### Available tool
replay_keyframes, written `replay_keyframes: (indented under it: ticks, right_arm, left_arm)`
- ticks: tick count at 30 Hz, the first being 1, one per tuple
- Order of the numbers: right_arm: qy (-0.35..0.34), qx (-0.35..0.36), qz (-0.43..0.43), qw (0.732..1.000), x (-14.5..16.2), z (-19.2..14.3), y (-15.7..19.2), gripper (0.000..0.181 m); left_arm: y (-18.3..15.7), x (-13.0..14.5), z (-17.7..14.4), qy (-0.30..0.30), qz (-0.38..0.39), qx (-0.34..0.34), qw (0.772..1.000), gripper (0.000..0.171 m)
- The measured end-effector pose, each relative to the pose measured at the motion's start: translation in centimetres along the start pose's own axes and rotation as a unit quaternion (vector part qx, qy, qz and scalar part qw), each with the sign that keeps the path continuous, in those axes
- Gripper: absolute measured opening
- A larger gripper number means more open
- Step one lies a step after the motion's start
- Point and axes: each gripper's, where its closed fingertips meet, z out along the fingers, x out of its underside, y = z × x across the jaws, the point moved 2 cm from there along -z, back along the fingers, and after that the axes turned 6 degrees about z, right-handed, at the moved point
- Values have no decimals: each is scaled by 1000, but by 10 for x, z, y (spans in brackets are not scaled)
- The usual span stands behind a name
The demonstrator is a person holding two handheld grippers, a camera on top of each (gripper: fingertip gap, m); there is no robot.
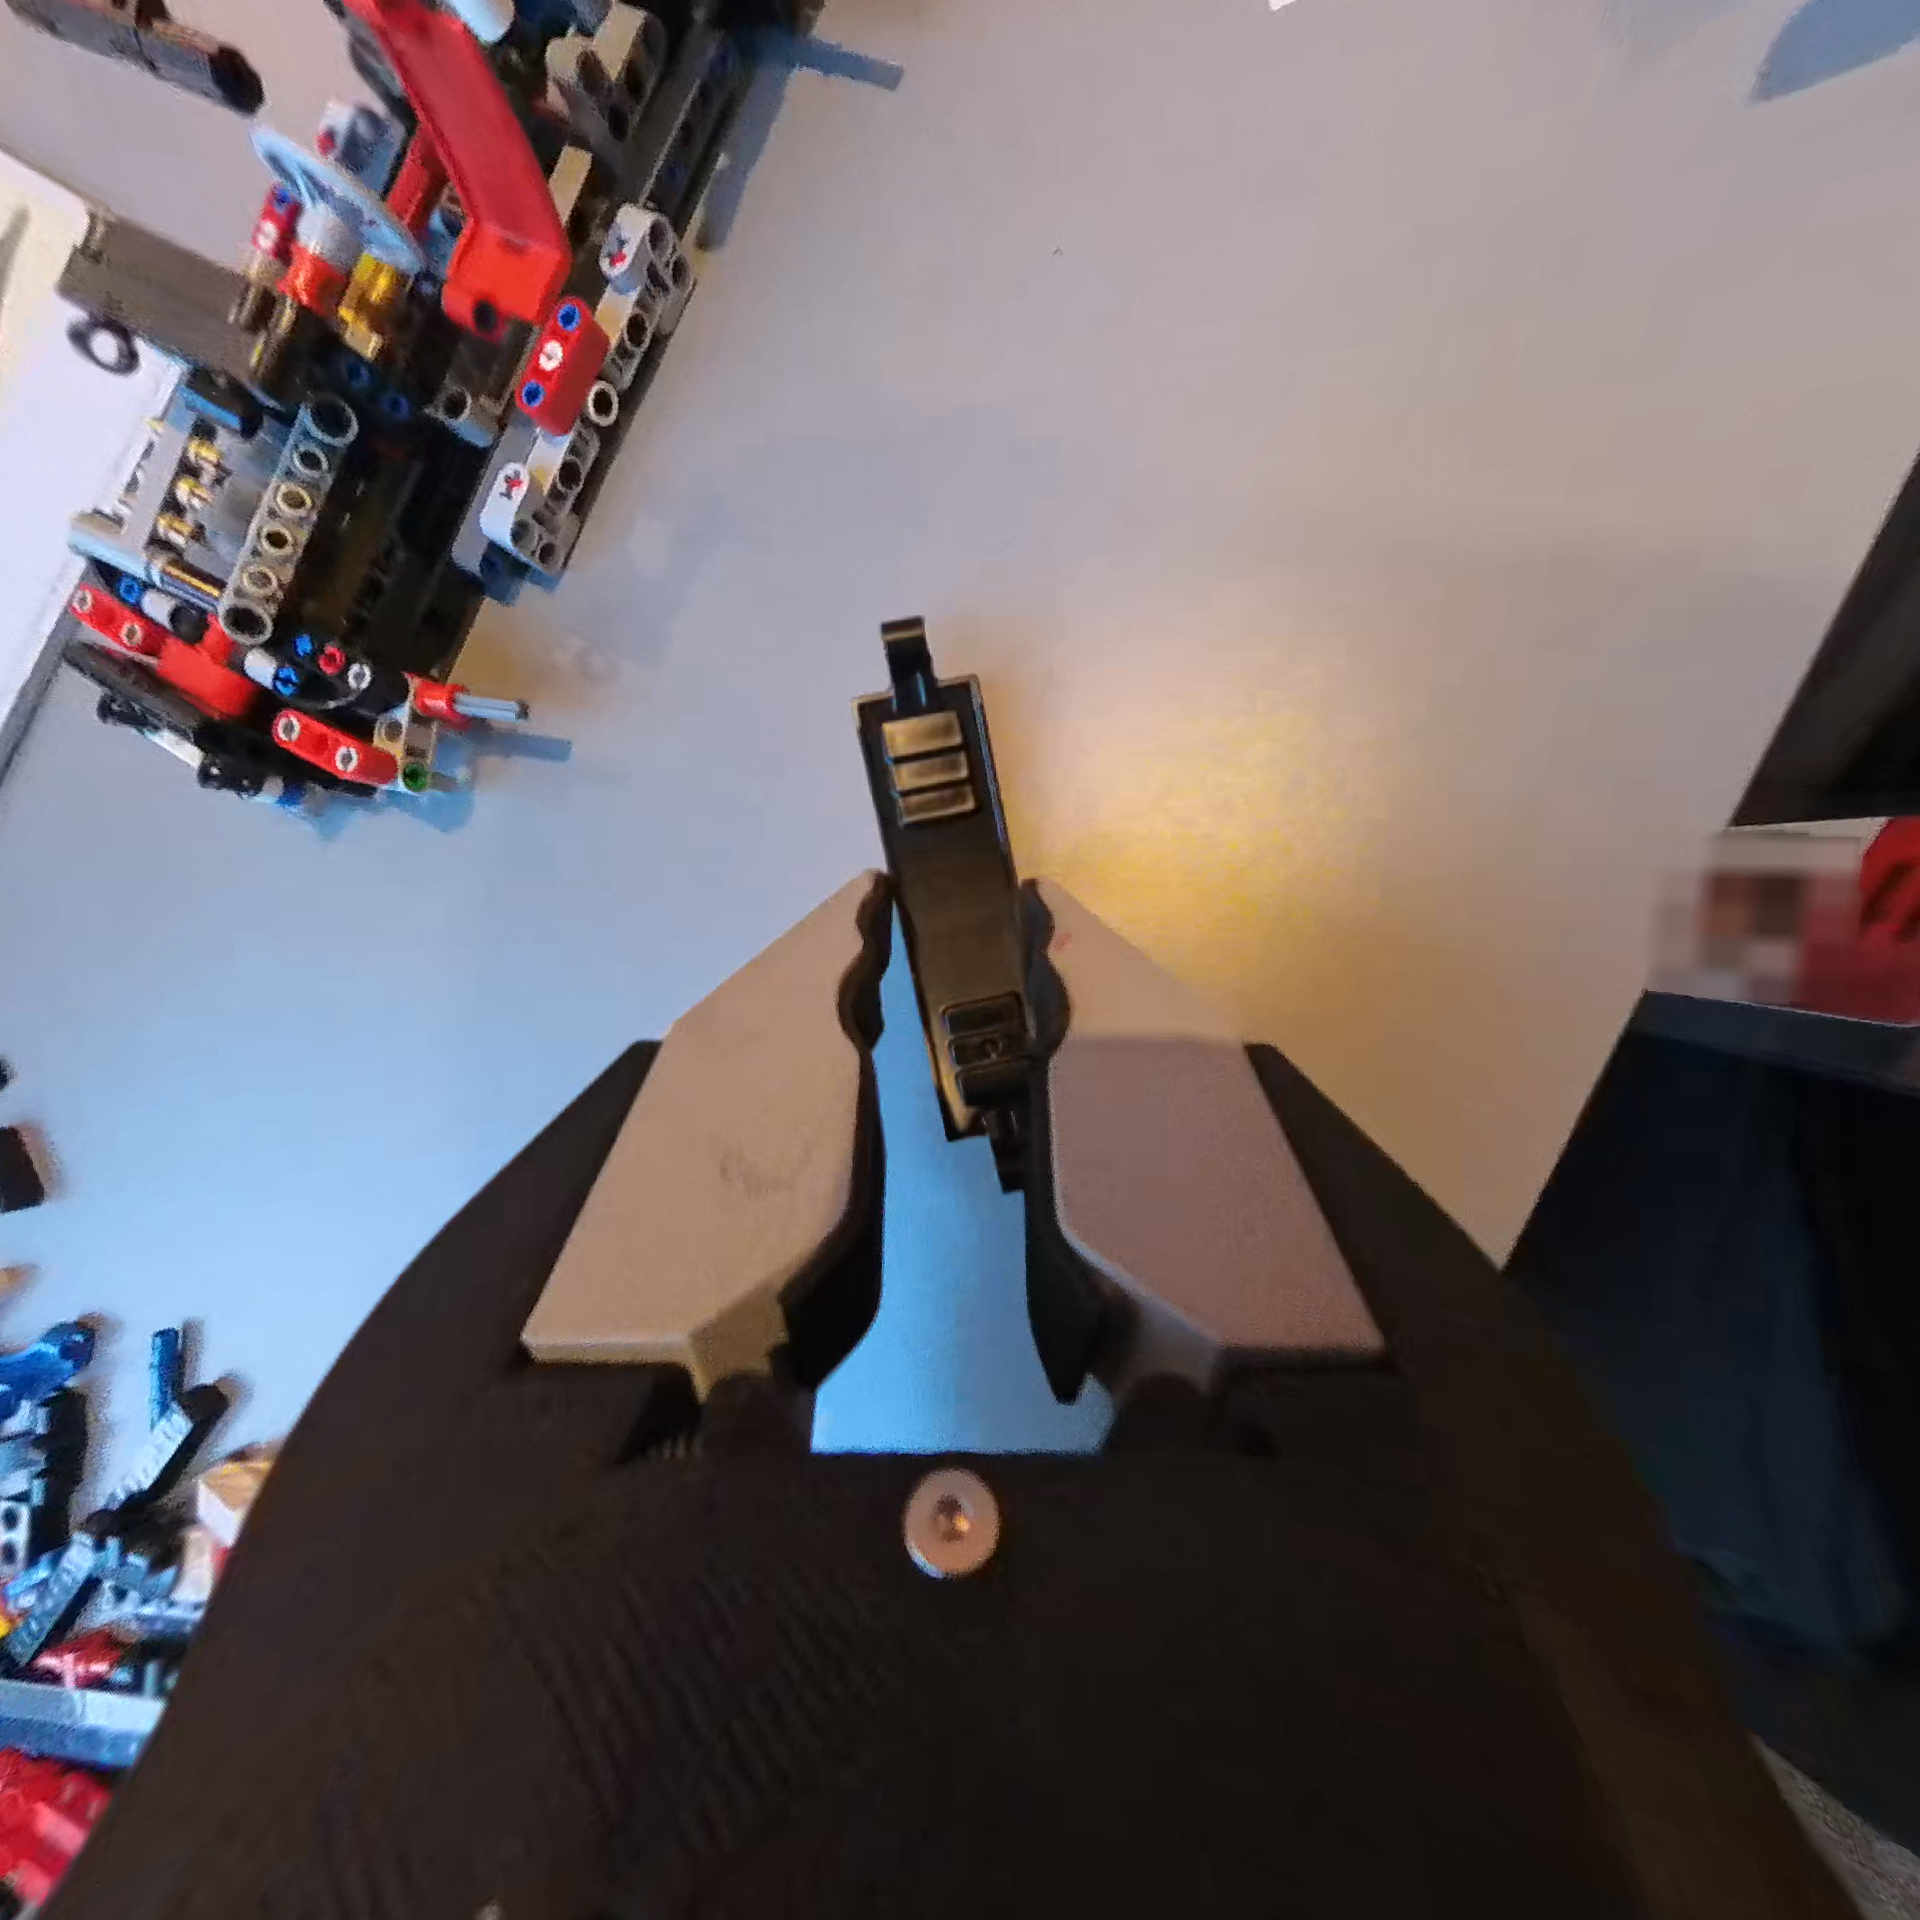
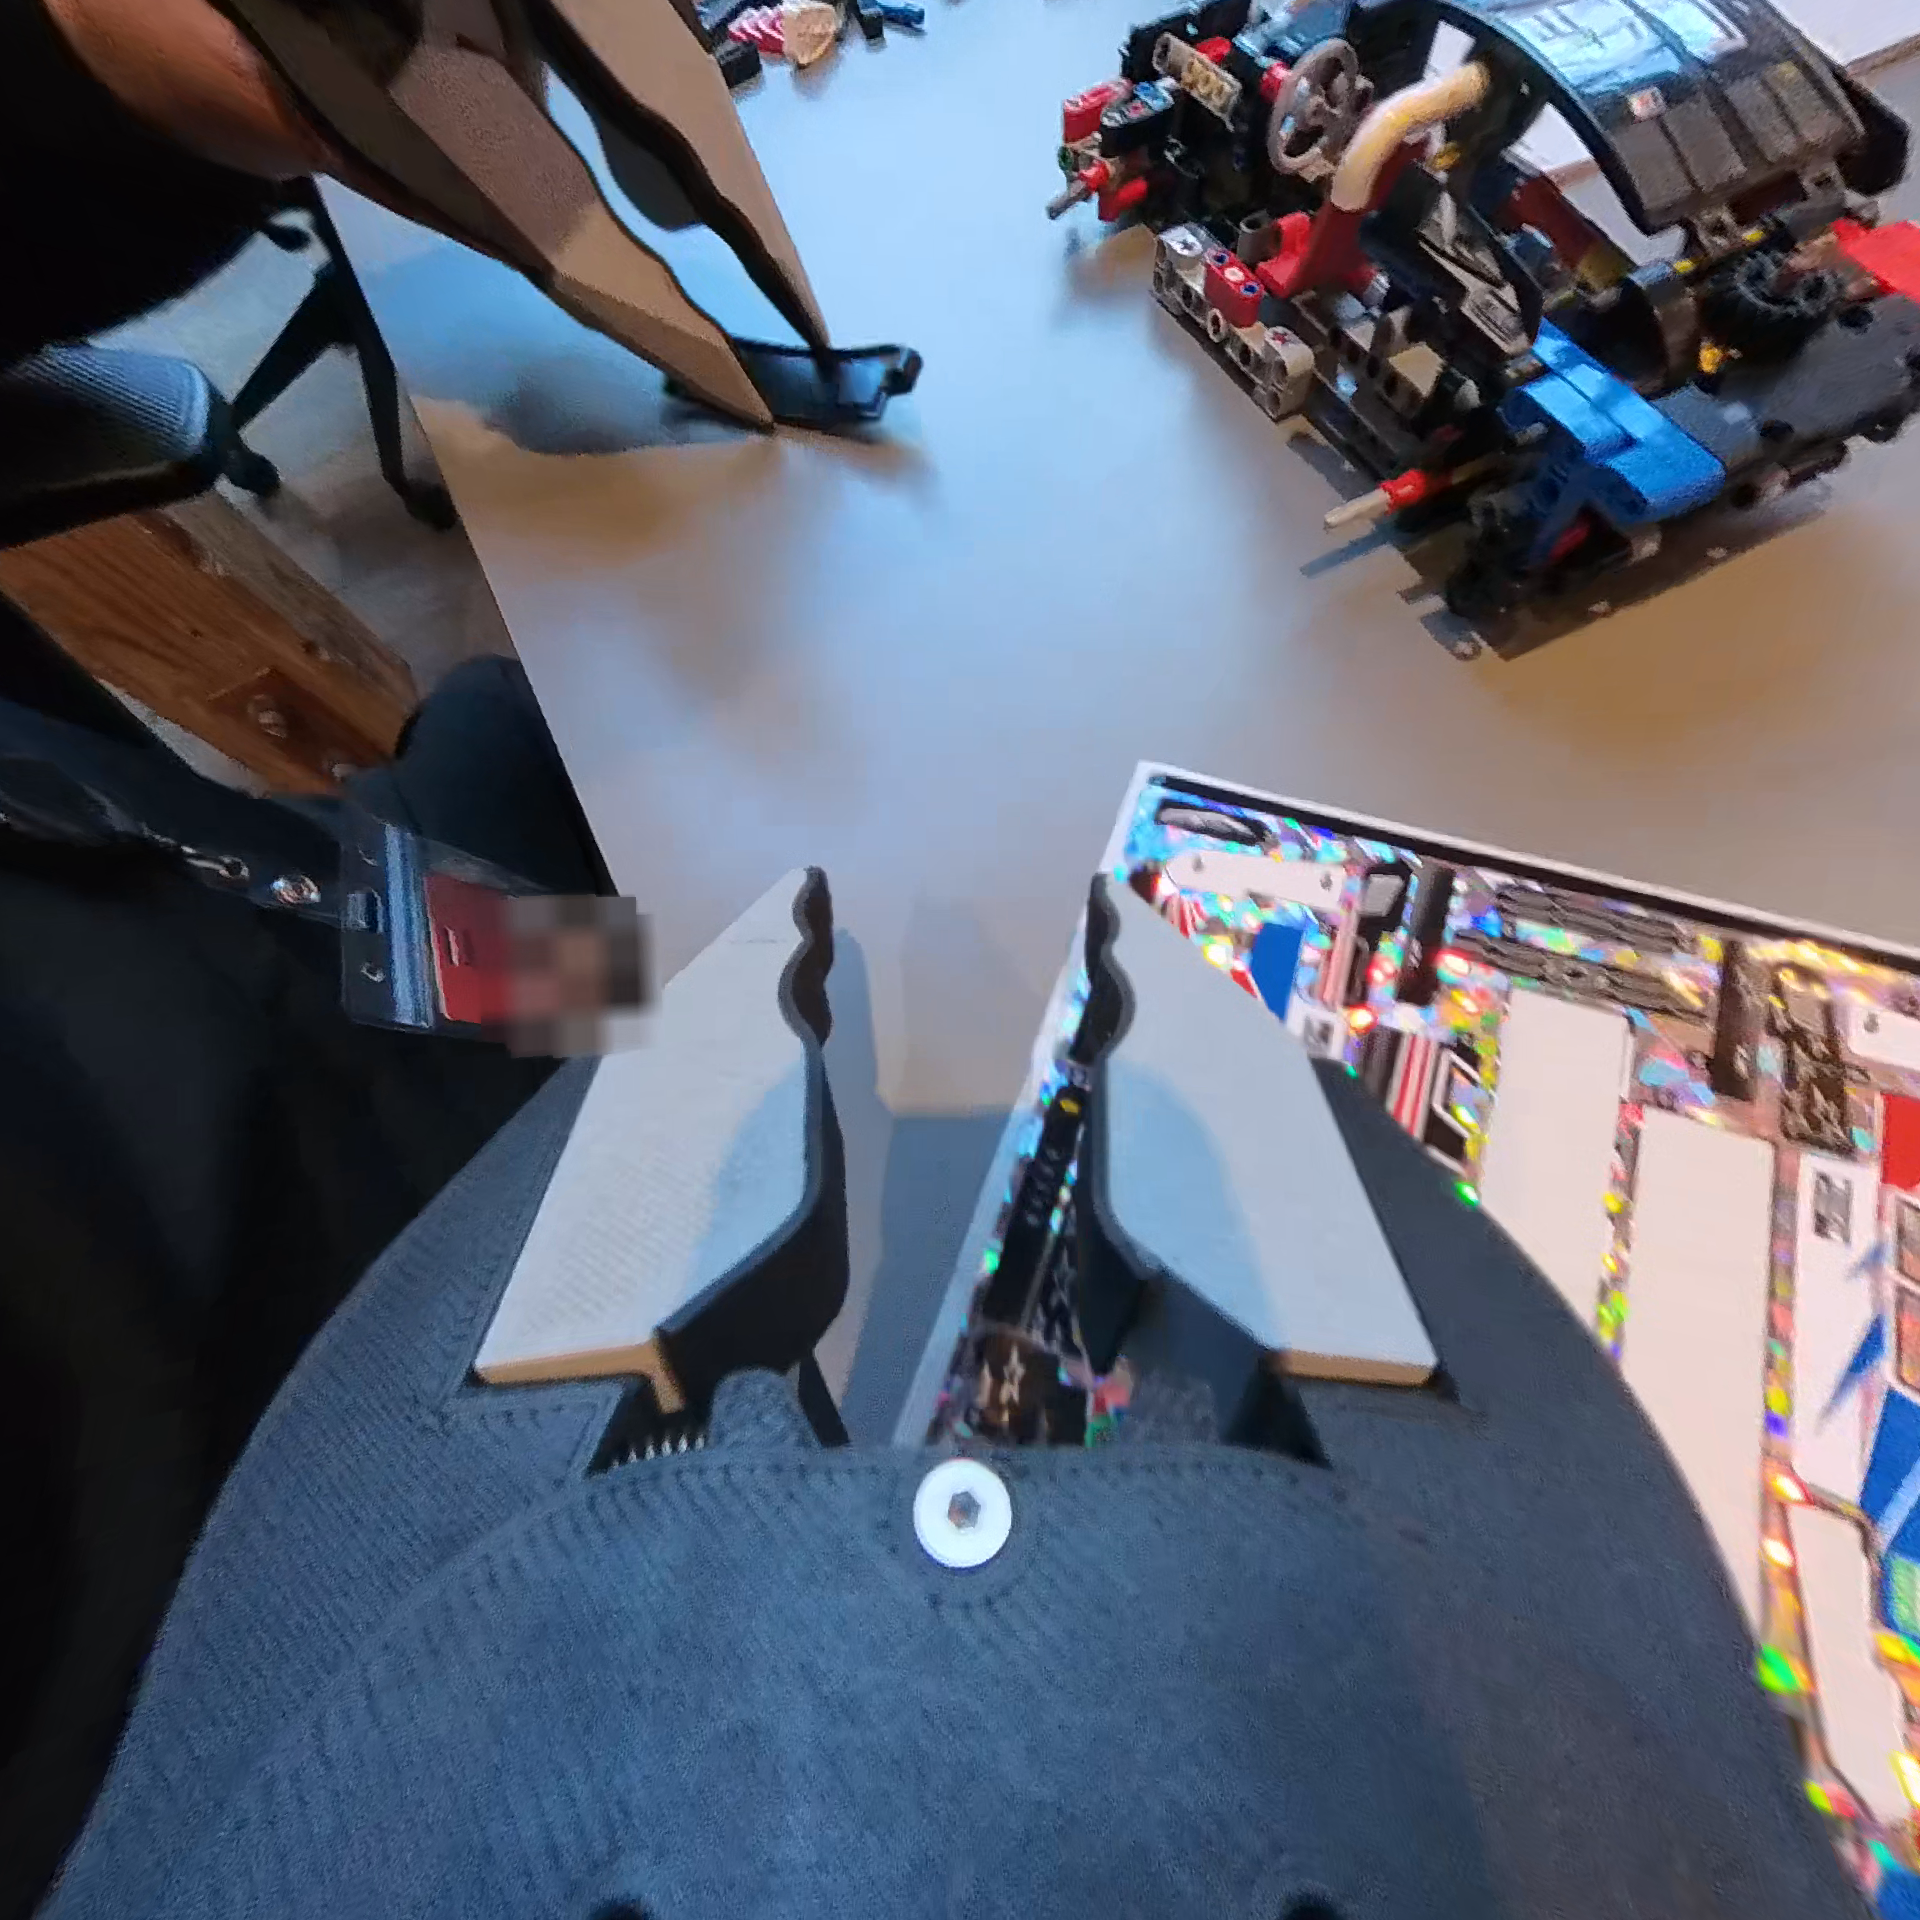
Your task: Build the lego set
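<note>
Pale table [image 2: 935, 675]: left gripper [image 1: 951, 904] pinches a black panel [image 1: 940, 831], right gripper [image 2: 956, 914] spread empty over the sticker sheet [image 2: 1558, 1143]; a shallow pinch could let the panel twist free.

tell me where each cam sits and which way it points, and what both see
Left wrist view: on the left gripper, looking steeply down at the white table; its own fingers clamp a black lego panel.
Right wrist view: on the right gripper, looking low across the table; its open fingers hover by the sticker sheet, with the person's dark-clothed lap at left.
Shared: the part-built lego car, the table, and the left gripper with its panel.
</note>
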Motion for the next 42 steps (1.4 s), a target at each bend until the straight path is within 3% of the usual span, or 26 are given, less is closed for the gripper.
replay_keyframes:
  ticks: [5,14,16,18,21,24,25,27,33,38,42]
  right_arm:
    - [-12,-82,6,997,-33,34,28,43]
    - [32,-163,7,986,-82,109,42,40]
    - [45,-177,13,983,-83,117,44,26]
    - [49,-173,12,984,-84,121,40,0]
    - [51,-174,24,983,-86,124,38,2]
    - [28,-160,17,987,-94,121,32,25]
    - [27,-165,16,986,-95,120,32,27]
    - [29,-174,16,984,-95,121,32,39]
    - [76,-139,-3,987,-80,136,25,35]
    - [75,-115,-7,991,-72,127,21,35]
    - [75,-125,-17,989,-67,124,37,38]
  left_arm:
    - [-1,-16,-7,-42,64,-48,996,21]
    - [-11,-21,-7,-34,223,-167,960,22]
    - [-13,-16,-5,-20,232,-172,957,22]
    - [-13,-15,-5,-29,245,-181,952,22]
    - [-11,-18,-11,-47,250,-200,946,22]
    - [-6,-17,-14,-50,275,-222,934,21]
    - [-5,-14,-14,-45,283,-225,931,0]
    - [-5,-15,-16,-59,301,-236,922,0]
    - [-4,0,-2,-31,286,-207,935,0]
    - [11,11,-29,-57,212,-207,954,0]
    - [36,45,-44,-26,135,-197,971,0]
